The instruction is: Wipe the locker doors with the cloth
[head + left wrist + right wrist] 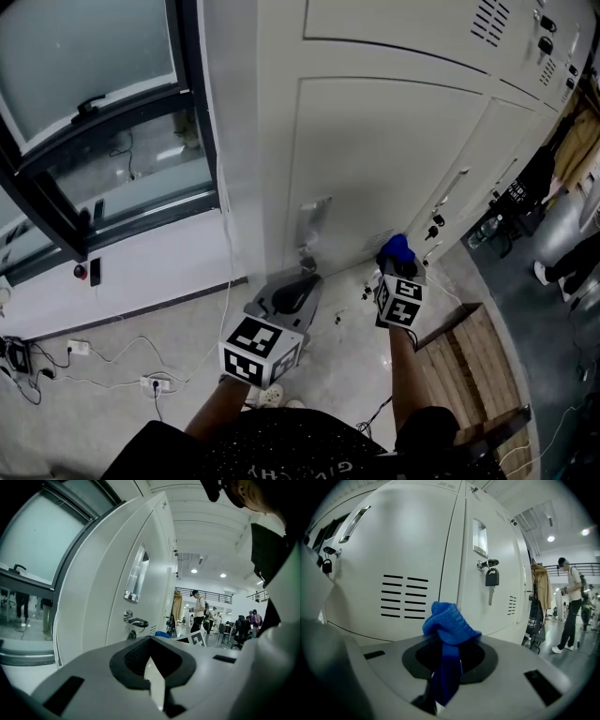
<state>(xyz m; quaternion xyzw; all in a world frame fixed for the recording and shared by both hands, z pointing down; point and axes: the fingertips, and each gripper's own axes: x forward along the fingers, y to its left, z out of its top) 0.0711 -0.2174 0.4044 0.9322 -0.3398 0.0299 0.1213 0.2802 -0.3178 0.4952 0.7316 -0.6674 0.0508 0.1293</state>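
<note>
Cloth [449,623]: one, blue, clamped in the right tongs [446,667]. Its bunched end sticks out past the tips, close to the locker doors [384,159]; contact cannot be told. Left tongs [154,681]: closed to a thin slit, empty. Both forearms reach forward and down, right ahead of left.

A dark-framed window [94,122] stands over a pale floor [178,328] bearing a power strip [155,382] and a wooden platform [473,361].
</note>
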